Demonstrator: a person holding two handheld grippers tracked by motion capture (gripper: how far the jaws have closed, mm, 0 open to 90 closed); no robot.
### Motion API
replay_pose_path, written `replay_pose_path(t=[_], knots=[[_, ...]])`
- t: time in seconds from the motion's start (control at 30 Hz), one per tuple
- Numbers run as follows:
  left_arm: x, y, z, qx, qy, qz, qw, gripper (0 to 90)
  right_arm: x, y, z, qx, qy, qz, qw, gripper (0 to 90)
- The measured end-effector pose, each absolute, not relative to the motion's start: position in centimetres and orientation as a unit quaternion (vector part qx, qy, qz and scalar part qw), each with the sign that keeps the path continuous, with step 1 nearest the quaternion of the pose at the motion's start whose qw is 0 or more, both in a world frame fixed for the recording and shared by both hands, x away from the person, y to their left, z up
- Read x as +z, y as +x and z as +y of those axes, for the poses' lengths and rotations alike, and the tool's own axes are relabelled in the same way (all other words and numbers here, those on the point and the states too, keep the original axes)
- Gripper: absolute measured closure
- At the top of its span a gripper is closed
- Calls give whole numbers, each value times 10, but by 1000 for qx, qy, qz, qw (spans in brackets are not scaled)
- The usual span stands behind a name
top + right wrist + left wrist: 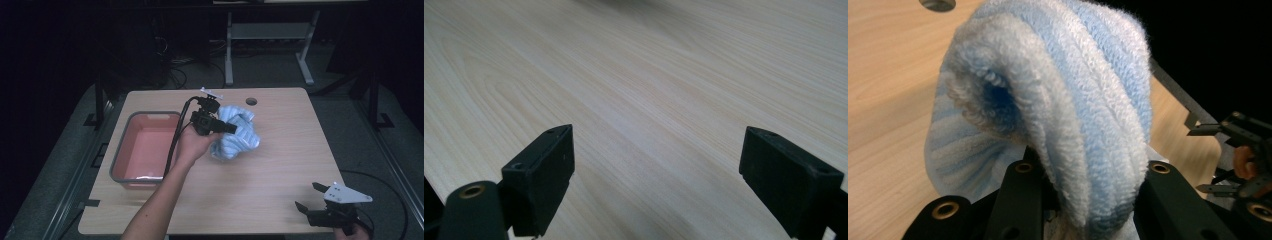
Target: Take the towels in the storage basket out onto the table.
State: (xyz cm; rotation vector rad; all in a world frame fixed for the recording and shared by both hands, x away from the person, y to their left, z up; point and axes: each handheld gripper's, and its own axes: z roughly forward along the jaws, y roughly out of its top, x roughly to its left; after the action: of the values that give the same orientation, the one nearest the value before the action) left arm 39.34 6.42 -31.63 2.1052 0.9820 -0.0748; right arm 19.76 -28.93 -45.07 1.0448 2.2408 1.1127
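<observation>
Wooden table (280, 165), pale grain, round cable hole (251, 101) near the far edge. Pink tub (145, 150) with grey rim sits on the table's left half, long side running near to far. Blue-and-white striped towel (235, 132) bunched in a loose heap just right of the tub, around table centre, toward the far side; part of it is lifted off the surface. Left gripper (220, 125) reaches in from the tub side, jaws clamped on a thick fold of the towel (the left gripper view shows the terry roll (1073, 115) pinched between the two black jaws, its loop end facing the camera). The person's left hand (192, 145) wraps the gripper body, forearm coming up from the near edge. Right gripper (312, 197) rests low at the near right corner of the table, well apart from the towel, jaws spread wide with bare wood between them. Grey three-cornered plate (345, 194) on top of it, cable trailing off right.
</observation>
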Motion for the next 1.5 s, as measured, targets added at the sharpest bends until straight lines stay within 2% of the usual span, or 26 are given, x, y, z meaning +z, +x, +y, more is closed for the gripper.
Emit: replay_pose_path(t=[0.43,0.97,1.5], knots=[[-355,394,46,-57,833,391,387,713,-450,197,-288,405,374,807,210,139],[-395,391,31,-54,836,405,366,705,-451,199,-288,400,375,810,209,139],[-415,388,22,-64,838,407,357,627,-452,198,-286,400,372,811,207,139]])
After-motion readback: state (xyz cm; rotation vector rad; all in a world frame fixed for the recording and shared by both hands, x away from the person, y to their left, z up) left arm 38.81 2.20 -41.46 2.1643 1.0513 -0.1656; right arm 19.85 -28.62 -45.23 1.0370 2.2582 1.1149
